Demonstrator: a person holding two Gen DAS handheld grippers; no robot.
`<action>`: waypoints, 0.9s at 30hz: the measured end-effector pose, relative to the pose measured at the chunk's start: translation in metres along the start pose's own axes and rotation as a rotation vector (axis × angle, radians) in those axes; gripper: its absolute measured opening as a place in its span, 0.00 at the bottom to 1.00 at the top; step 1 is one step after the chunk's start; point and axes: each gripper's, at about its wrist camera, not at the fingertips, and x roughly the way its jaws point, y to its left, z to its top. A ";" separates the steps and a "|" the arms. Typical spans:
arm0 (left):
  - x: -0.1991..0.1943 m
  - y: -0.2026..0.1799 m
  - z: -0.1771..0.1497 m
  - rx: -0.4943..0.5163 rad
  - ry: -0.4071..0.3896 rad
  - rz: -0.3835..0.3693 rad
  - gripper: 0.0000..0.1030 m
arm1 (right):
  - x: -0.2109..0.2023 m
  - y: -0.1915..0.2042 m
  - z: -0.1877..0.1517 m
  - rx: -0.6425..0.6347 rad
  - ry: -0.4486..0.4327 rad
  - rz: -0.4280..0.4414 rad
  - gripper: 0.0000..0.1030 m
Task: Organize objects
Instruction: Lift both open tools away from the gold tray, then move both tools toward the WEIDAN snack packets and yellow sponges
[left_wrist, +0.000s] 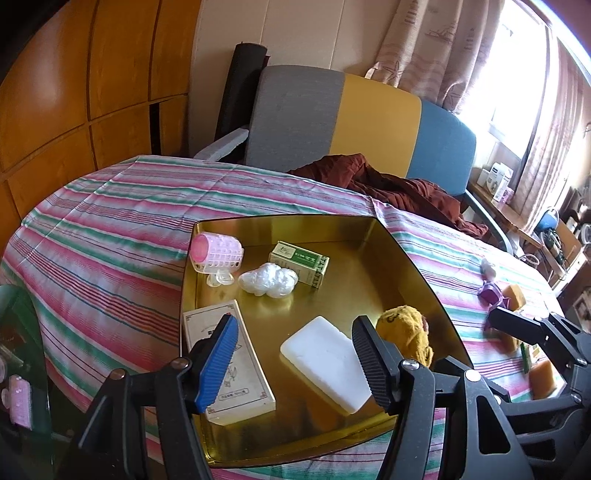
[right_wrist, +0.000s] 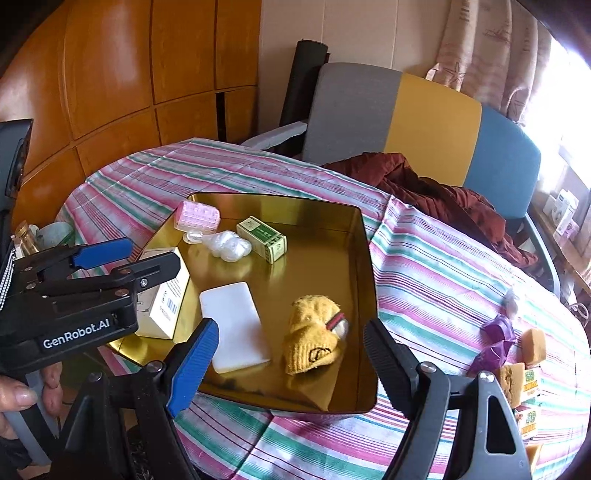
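I have both grippers hovering over a shallow gold metal tray (right_wrist: 364, 258) that sits on the worktop, which is covered by a pink, green and white striped cloth (right_wrist: 443, 266).

My left gripper (left_wrist: 295, 354) is released, its jaws apart with nothing between the pads; under it in that view lie a flat white block (left_wrist: 325, 363) (soap or foam, I can't tell which) and a pale printed box (left_wrist: 236, 369) against the tray's near-left wall. My right gripper (right_wrist: 291, 363) is also released, jaws spread wide and empty.

Inside the tray, from the right wrist view: a crumpled yellow knitted sock (right_wrist: 314, 343) with a red and green band lies near the right wall, just beside the white block. Toward the far side sit a small green and cream carton (right_wrist: 262, 238), a scrunched wad of clear plastic (right_wrist: 229, 245) touching nothing else that I can see, and a pink hair roller (right_wrist: 197, 216) perched at the far-left rim.

Outside the tray, well apart to the right on the cloth, lie purple wrappers (right_wrist: 498, 339) and orange-brown sponge-like pieces (right_wrist: 533, 345) with small green-printed packets (right_wrist: 528, 384). A dark red garment (right_wrist: 424, 184) is heaped on the chair behind.
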 end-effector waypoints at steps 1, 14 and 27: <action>0.000 -0.001 0.000 0.004 -0.001 -0.001 0.63 | -0.001 -0.002 -0.001 0.004 -0.001 -0.003 0.80; -0.002 -0.026 0.001 0.064 0.001 -0.022 0.63 | -0.008 -0.028 -0.009 0.061 -0.016 -0.043 0.80; 0.005 -0.075 0.005 0.193 0.018 -0.041 0.65 | -0.013 -0.078 -0.033 0.156 0.015 -0.110 0.80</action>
